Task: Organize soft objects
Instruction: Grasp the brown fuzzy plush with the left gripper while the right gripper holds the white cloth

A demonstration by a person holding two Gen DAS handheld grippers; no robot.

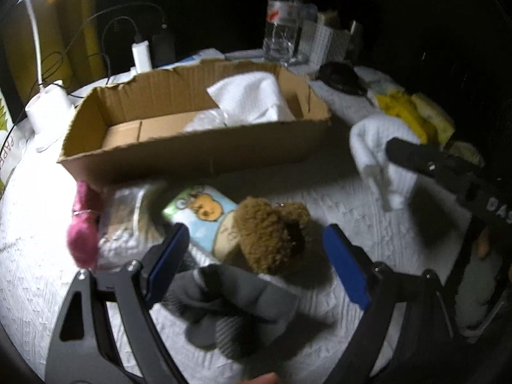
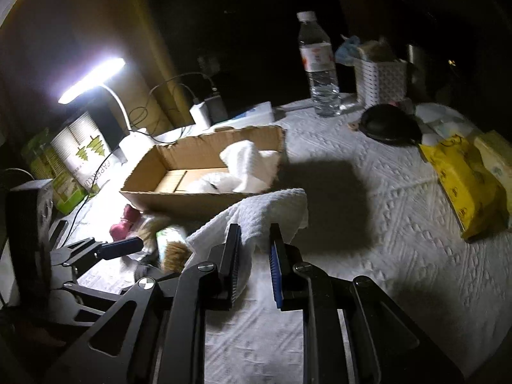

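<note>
1. A dim room lit by one white desk lamp (image 2: 91, 80); the far background is black and nothing can be made out there.
2. A torn-edged cardboard box (image 1: 179, 156) sits on a white textured cloth (image 2: 400, 224). Inside it, at its right end, lies a crumpled white towel (image 1: 249, 96) over something pale and unclear.
3. The left gripper (image 1: 256, 256) has its blue-padded jaws spread wide, holding nothing. It hangs above a heap just in front of the box.
4. That heap: a brown curly plush toy (image 1: 272, 233) lying on a cartoon-printed packet (image 1: 201, 211), with grey socks (image 1: 233, 304) nearer the camera, blurred. A pink fuzzy item (image 1: 83, 224) lies at the left, beside a clear wrapped bundle whose contents cannot be told.
5. The right gripper (image 2: 254, 256) has its jaws pinched on a second white cloth (image 2: 265, 211), lifted near the box's right end. The cloth's lower part is hidden behind the jaws.
6. A water bottle (image 2: 318, 64) and a white lattice basket (image 2: 380, 80) stand at the back; a yellow packet (image 2: 464, 185) lies on the right, partly cut off by the picture's dark rim.
</note>
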